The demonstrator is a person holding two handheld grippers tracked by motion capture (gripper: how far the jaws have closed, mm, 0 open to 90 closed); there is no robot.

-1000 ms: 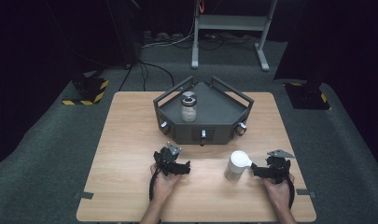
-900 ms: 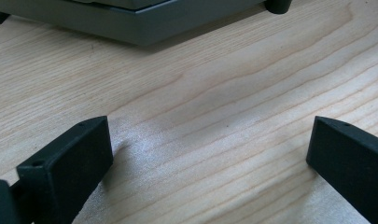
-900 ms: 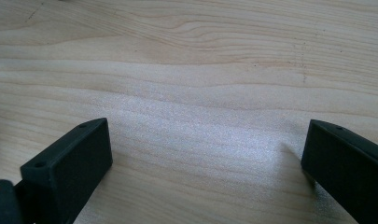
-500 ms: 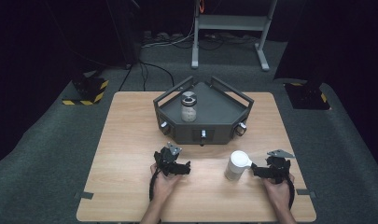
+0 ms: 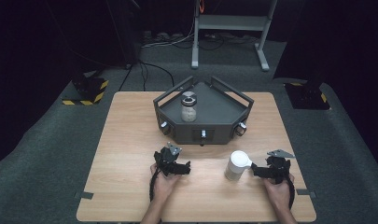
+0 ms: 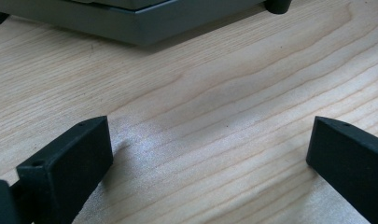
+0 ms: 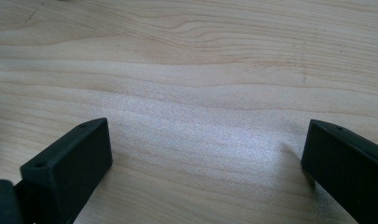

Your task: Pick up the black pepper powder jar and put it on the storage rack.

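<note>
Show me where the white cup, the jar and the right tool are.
white cup [image 5: 236, 165], high view, its side wall.
jar [image 5: 189, 108], high view, its body.
right tool [image 5: 255, 170], high view, between its tips.

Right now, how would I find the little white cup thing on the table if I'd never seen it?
Start at the wooden table and find the dark grey tray at its far middle. Come toward the near edge, to the right hand-held gripper; the white cup stands upright just beside it. Unlike the clear jar with a grey lid, it's plain white and sits on bare wood.
</note>
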